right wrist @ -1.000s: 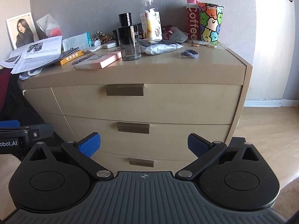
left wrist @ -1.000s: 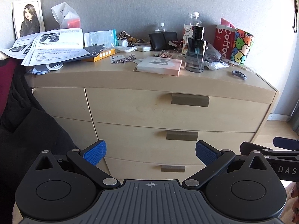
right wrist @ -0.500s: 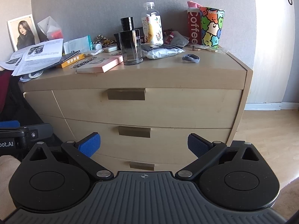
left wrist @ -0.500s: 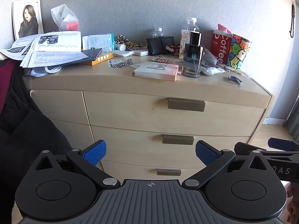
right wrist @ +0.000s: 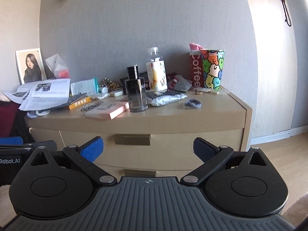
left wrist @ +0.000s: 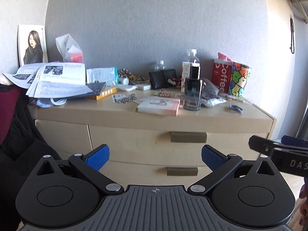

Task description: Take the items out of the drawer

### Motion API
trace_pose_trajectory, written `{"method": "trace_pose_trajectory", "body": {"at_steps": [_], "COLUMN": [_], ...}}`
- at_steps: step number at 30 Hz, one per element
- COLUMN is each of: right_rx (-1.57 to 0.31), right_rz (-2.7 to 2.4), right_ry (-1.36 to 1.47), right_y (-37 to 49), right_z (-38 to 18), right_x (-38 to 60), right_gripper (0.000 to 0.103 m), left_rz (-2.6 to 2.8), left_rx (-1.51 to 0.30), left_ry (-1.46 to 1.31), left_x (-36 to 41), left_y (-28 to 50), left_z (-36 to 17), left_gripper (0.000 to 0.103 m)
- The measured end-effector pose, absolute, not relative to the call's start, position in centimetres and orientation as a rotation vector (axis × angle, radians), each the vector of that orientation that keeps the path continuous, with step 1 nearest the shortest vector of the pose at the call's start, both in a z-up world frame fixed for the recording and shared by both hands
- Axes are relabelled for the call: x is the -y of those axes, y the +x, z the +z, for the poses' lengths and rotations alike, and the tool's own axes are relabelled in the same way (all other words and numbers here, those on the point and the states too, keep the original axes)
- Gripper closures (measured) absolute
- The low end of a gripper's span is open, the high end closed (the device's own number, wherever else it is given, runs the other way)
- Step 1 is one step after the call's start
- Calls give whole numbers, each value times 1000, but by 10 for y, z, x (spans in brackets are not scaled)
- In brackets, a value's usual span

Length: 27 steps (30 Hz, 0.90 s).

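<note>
Drawers on the dresser (left wrist: pixel 134 144) stay shut while my left tongs (left wrist: pixel 155 155) and right tongs (right wrist: pixel 148 150), both wide and empty, have risen toward the top handle (right wrist: pixel 132 139).

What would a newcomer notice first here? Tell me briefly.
The cluttered dresser top: a dark perfume bottle near the front edge beside a pink book, and a colourful cartoon cup at the back right. Below, the top drawer is closed, and both grippers hover before it with jaws open.
</note>
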State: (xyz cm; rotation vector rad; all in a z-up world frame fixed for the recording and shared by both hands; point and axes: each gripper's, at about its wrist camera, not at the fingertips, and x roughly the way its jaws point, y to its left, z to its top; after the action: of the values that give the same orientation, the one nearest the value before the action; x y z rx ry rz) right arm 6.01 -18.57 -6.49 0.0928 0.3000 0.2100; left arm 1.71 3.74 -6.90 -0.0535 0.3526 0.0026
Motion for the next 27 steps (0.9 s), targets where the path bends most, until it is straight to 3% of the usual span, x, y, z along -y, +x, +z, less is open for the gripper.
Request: {"method": "trace_pose_trajectory", "body": {"at_steps": [12,27], "right_rx": [2,98], "right_rz": [228,220], "right_ry": [13,50], "right_y": [31,17], "right_z": [-50,-39], "right_x": [182,183], "right_gripper": [0,0], "left_rz": [27,40], "left_rx": [-180,-92], "left_ry": [-20,-114], "left_x": [-39,-53], "left_y": [2,-11], "left_z": [-60,-52], "left_gripper": [0,0]}}
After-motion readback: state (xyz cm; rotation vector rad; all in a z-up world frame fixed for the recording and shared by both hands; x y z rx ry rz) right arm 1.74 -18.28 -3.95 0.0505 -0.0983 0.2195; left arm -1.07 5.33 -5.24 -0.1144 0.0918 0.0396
